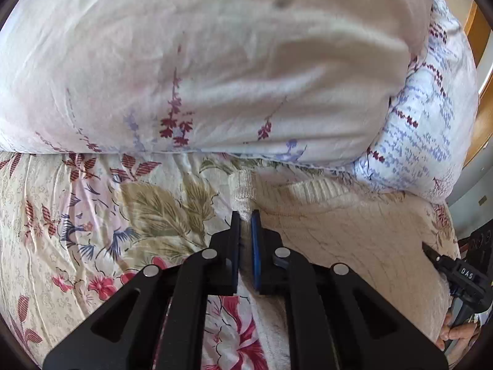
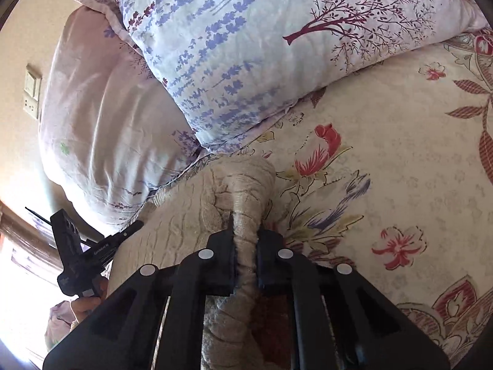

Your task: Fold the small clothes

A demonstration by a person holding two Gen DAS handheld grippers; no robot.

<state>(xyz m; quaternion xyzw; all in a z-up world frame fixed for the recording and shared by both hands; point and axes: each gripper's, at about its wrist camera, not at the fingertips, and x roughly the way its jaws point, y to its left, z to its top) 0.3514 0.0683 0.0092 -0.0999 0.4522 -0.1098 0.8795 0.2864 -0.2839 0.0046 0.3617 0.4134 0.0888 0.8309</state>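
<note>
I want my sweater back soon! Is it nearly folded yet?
Not yet. Done: the cream knitted sweater is laid out on the flowered bedsheet. In hand: the left tongs are shut on one ribbed edge, and the right tongs are shut on a bunched part. Left: no neat fold is visible, so the folding remains.

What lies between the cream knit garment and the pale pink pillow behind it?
In the left wrist view, only a narrow strip of floral bedsheet separates the cream knit garment from the pale pink pillow.
</note>
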